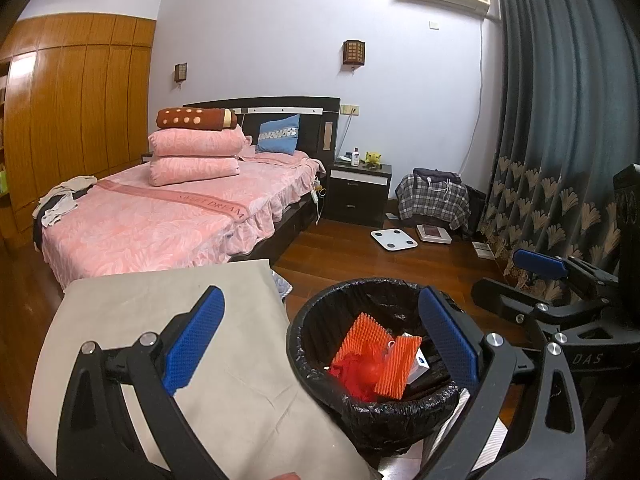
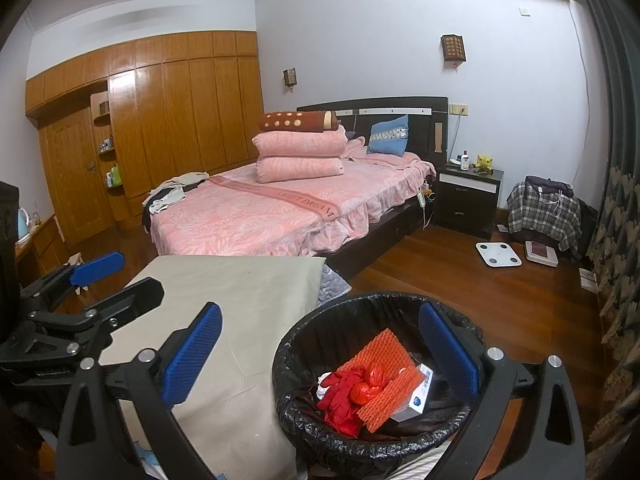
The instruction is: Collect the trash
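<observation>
Black plastic lines the waste bin [image 1: 320,364], which stands on the floor just beside the beige-covered table [image 1: 160,320]. Orange foam netting [image 1: 362,338], a red glove [image 2: 340,392] and a small white box [image 2: 416,396] lie inside. Both tools hang released and empty: the left tool [image 1: 320,344] and the right tool [image 2: 320,354] each have their right finger above the bin mouth and left finger above the table. No loose trash shows on the table top, so neither hand looks nearer to a next piece.
</observation>
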Motion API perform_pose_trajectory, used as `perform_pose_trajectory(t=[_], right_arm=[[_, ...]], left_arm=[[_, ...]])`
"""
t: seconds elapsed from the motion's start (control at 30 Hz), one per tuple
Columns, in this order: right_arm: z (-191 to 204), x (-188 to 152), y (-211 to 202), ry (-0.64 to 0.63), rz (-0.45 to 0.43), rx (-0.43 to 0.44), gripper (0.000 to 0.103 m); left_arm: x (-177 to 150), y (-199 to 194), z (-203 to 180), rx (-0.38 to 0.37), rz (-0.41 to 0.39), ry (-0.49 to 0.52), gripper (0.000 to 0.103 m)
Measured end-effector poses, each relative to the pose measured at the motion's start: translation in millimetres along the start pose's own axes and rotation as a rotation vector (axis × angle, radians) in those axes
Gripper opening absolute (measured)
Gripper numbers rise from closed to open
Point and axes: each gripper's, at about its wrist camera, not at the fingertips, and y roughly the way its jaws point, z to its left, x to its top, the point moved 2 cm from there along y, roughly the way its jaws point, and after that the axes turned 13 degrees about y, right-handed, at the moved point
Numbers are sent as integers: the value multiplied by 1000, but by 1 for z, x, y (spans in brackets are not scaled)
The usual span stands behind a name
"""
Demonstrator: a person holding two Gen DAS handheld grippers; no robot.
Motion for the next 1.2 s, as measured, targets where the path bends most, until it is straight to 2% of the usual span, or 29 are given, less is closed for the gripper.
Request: perform_pose_trajectory(t=[1.2], right_arm=[[2, -1, 1, 3, 6, 2, 97]], left_arm=[[2, 0, 1, 0, 1, 1, 95]])
